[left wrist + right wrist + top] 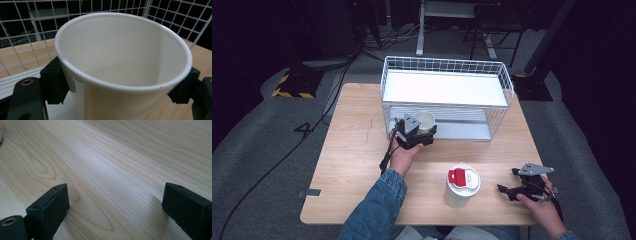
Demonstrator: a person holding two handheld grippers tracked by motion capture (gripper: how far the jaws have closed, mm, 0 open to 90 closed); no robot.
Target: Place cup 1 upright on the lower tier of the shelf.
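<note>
Lower centre, lidded cup is standing untouched; lower right, right gripper is resting open-jawed above bare table. Mid-frame, left gripper is clamping white cup at wire rack lower shelf; placement apparently remaining.

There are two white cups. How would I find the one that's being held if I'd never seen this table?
Find the white wire rack at the far side of the wooden table. At its open front, by the lower shelf, the left tongs clamp an open white cup. Unlike the other white cup, which stands alone near the front edge, it has no red-and-white lid.
</note>
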